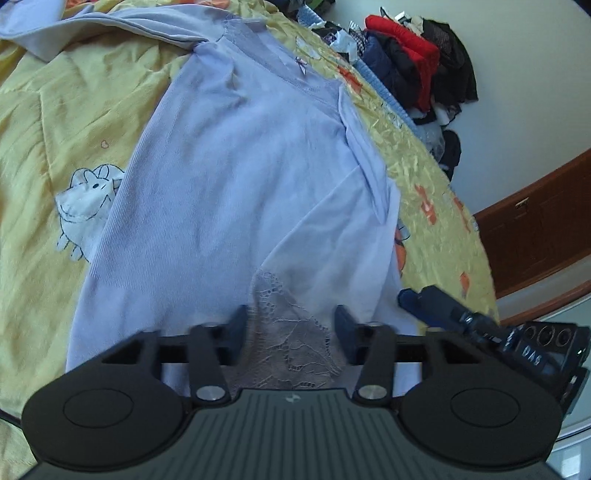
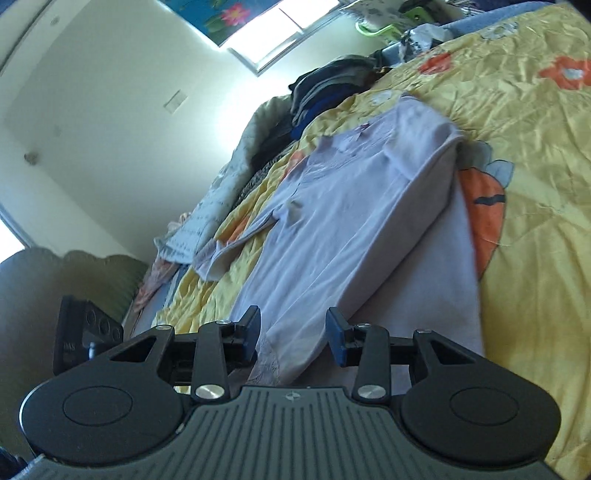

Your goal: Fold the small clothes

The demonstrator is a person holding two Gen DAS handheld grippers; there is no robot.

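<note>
A pale lilac long-sleeved top [image 1: 236, 162] lies flat on the yellow printed bedspread [image 1: 40, 140], neckline away from me. One sleeve is folded across the body, its lace cuff [image 1: 288, 332] lying between my left gripper's open jaws. My left gripper [image 1: 291, 325] hovers over the hem, holding nothing. The other sleeve [image 1: 96, 29] stretches away at top left. In the right wrist view the same top [image 2: 351, 206] lies on the bedspread [image 2: 517, 122]. My right gripper [image 2: 293, 332] is open at the hem beside the lace cuff [image 2: 269, 365]. It also shows in the left wrist view [image 1: 436, 302].
A pile of dark and red clothes [image 1: 413, 62] sits at the bed's far edge. A brown wooden cabinet [image 1: 535, 229] stands beyond the bed on the right. A pile of dark clothes [image 2: 332, 85] and a patterned blanket [image 2: 207, 221] lie at the bed's far side.
</note>
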